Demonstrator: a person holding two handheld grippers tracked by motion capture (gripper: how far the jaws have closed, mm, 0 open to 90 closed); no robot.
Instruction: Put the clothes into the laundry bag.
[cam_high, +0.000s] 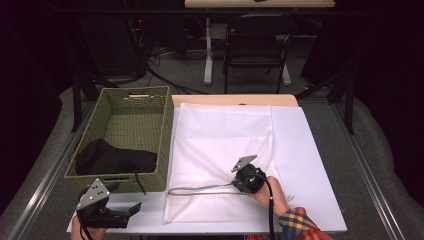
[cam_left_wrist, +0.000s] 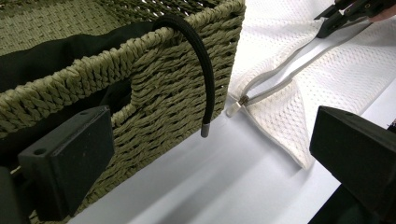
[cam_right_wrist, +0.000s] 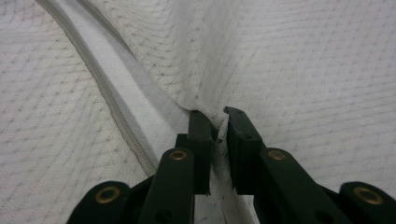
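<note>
Right gripper view, right hand-held gripper (cam_right_wrist: 217, 123) pinching white mesh bag (cam_right_wrist: 289, 70), left gripper view, left hand-held gripper (cam_left_wrist: 210, 154) released beside basket (cam_left_wrist: 154, 88).

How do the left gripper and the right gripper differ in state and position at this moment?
The left gripper has its jaws wide apart with nothing between them; the right gripper is pinched shut on a fold of the white mesh bag. The left gripper sits beside the wicker basket at the table's near edge; the right gripper rests on the bag by its open zipper. Both are hand-held with black jaws.
</note>
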